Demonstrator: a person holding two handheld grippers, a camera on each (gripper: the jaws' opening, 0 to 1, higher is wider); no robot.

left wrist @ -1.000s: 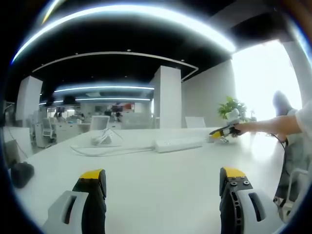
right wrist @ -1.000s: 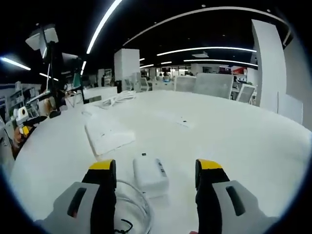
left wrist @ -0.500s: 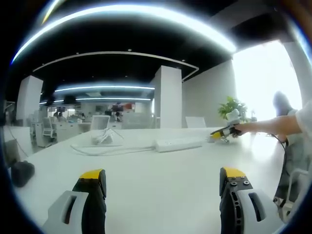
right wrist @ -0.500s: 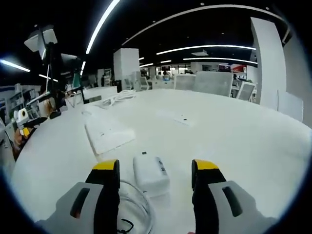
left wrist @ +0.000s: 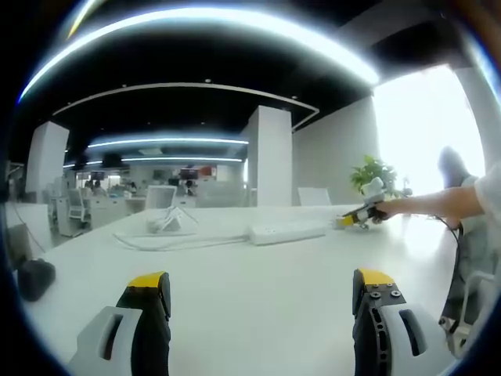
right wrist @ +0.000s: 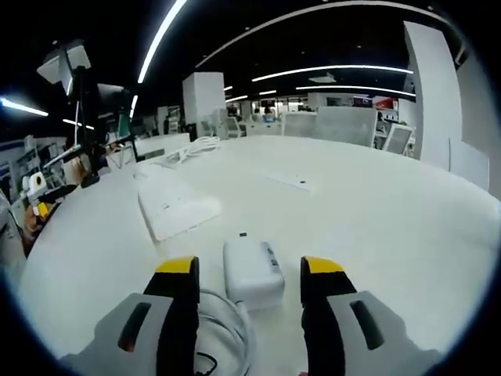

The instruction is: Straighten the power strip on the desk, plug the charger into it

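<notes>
- Closing in, my right jaws [right wrist: 248,274] are narrowing around the charger [right wrist: 254,272]: the yellow tips are standing nearer each other than a second ago, and the white block is sitting deeper between them.
- I am not gripping it so far; a thin gap is showing on each side of the charger, so the right jaws are partly open, flanking it and not touching.
- Its white cable [right wrist: 225,325] is coiling on the worktop [right wrist: 376,211] just behind the charger, down between my two right jaws, mostly toward the left one.
- Ahead of the right jaws and a little to their left, the power strip [right wrist: 174,207] is lying flat on the worktop, well apart from the charger, running away from me at a slant.
- My left jaws [left wrist: 261,288] are hanging wide open over bare worktop, holding nothing, and their view is looking just as it did a second ago.
- Far ahead of the left jaws, slightly right of centre, the same power strip [left wrist: 286,231] is showing as a long white bar, with its cord [left wrist: 168,240] trailing off to the left.
- Beyond its right end I am seeing my right gripper [left wrist: 357,217], held at the end of an outstretched arm [left wrist: 438,201].
</notes>
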